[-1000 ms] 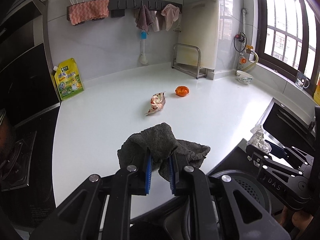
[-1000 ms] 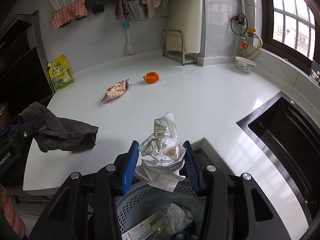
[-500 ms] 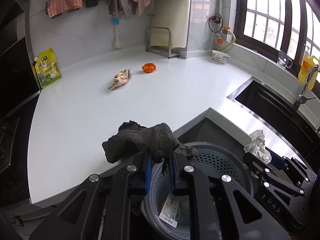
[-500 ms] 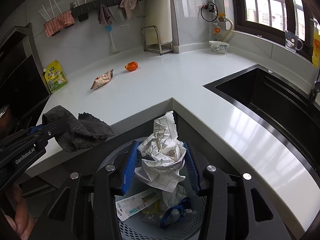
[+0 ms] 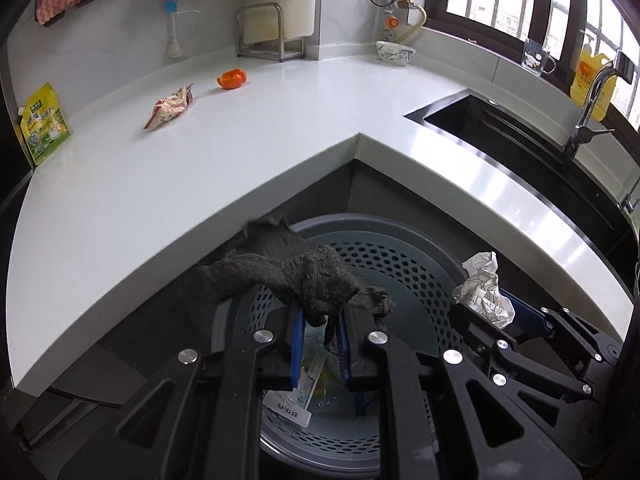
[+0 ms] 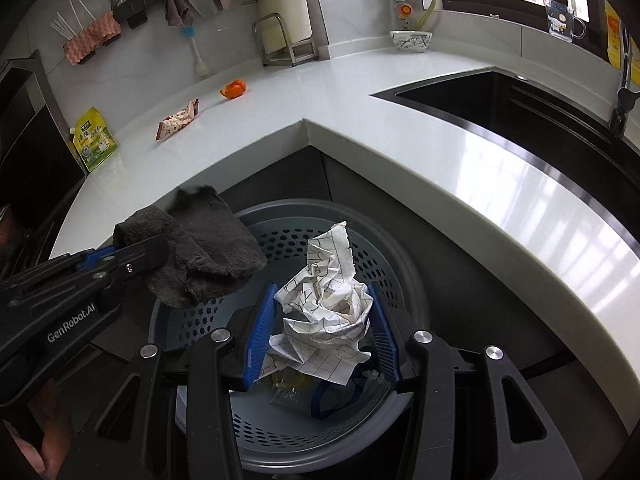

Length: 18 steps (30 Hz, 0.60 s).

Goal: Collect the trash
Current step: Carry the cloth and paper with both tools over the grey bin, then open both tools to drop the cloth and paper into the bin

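My left gripper [image 5: 319,314] is shut on a dark grey cloth [image 5: 296,276] and holds it over the grey perforated trash bin [image 5: 400,256]. My right gripper [image 6: 322,316] is shut on a crumpled checked paper [image 6: 326,308], also above the bin [image 6: 384,240]. The bin holds wrappers and other trash. The cloth [image 6: 200,256] and left gripper [image 6: 132,256] show at left in the right wrist view; the paper [image 5: 482,290] shows at right in the left wrist view. A snack wrapper [image 5: 170,106] and an orange peel [image 5: 232,79] lie on the white counter [image 5: 240,148].
The bin stands on the floor in the counter's inner corner. A black sink [image 5: 520,140] with a tap lies to the right. A green pouch [image 5: 42,124], a metal rack [image 5: 268,32], a bowl [image 5: 395,52] and a yellow bottle [image 5: 588,80] stand along the back.
Both grippers have moved back from the counter and down over the bin, still carrying the cloth and the paper. The bin now fills the lower part of both views.
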{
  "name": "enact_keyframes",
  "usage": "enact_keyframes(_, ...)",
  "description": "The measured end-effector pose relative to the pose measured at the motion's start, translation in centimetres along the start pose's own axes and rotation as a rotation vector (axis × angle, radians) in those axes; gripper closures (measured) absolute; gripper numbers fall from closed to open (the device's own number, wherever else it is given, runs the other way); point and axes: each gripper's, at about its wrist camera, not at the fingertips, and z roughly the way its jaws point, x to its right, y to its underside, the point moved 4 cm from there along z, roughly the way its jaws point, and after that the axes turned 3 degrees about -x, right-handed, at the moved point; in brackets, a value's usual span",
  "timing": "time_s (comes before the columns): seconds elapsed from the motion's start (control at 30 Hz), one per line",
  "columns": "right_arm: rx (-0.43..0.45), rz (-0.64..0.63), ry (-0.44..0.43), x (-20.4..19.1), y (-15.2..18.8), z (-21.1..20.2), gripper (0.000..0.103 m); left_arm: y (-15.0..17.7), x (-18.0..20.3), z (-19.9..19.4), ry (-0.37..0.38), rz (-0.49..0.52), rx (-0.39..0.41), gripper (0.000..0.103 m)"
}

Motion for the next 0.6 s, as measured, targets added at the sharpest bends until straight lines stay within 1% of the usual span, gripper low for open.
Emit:
enact_keyframes(0.07,-0.013,0.006,-0.003,0.2,0.2,0.4,0.058,0.4,0.0,0.7,0.012,-0.001,-0.023,0.089)
enact_keyframes(0.27,-0.047,0.011,-0.010,0.4,0.4,1.4,0.058,1.3,-1.1,2.4,-0.009,-0.009,-0.074,0.089)
enact_keyframes(0.5,-0.077,0.010,-0.009,0.4,0.7,2.3,0.057,1.7,-1.7,2.9,-0.030,-0.010,-0.098,0.088)
enact_keyframes(0.6,-0.079,0.006,-0.009,0.4,0.6,2.4,0.057,1.8,-1.8,2.9,-0.033,-0.010,-0.099,0.085)
